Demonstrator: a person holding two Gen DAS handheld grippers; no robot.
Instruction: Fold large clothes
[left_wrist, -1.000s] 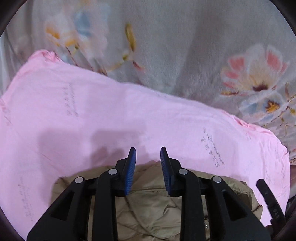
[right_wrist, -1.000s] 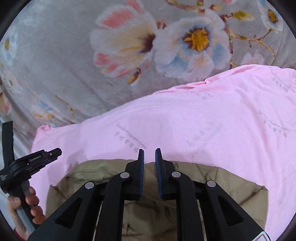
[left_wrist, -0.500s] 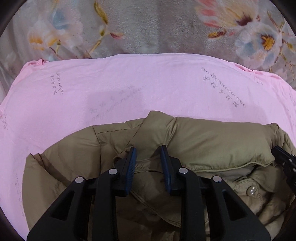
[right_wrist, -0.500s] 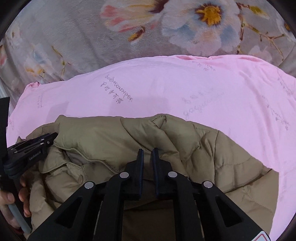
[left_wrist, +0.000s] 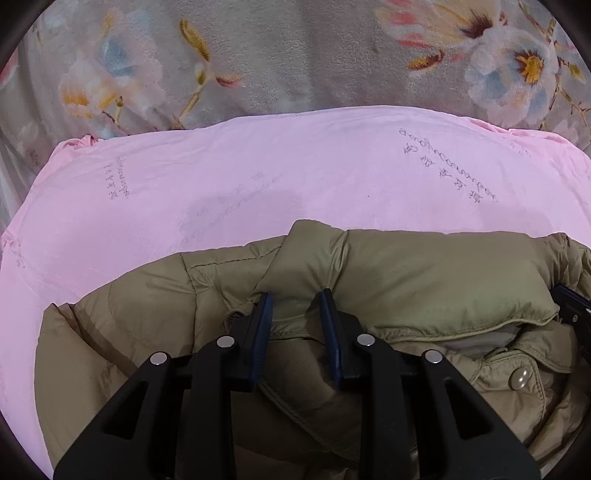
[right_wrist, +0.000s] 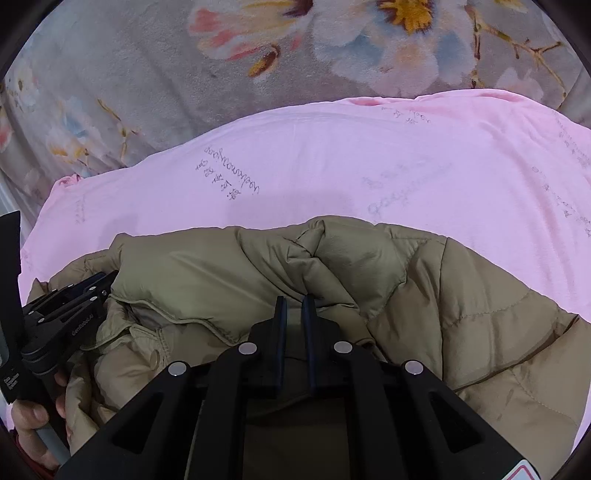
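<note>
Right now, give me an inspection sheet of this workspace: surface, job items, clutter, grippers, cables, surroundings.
Surface: pink sheet spread over a floral blanket.
Job's things: khaki padded jacket bunched on the sheet, snap button showing.
Clutter: nothing seen.
Grippers: left gripper holds jacket fabric between its blue pads; right gripper has just been closing, nearly shut on jacket fabric.
Cables: nothing seen.
Surroundings: a hand holds the left gripper's handle.

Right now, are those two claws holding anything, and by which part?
Both grip the tan puffer jacket near its collar: left gripper and right gripper each pinch a fold of fabric.
</note>
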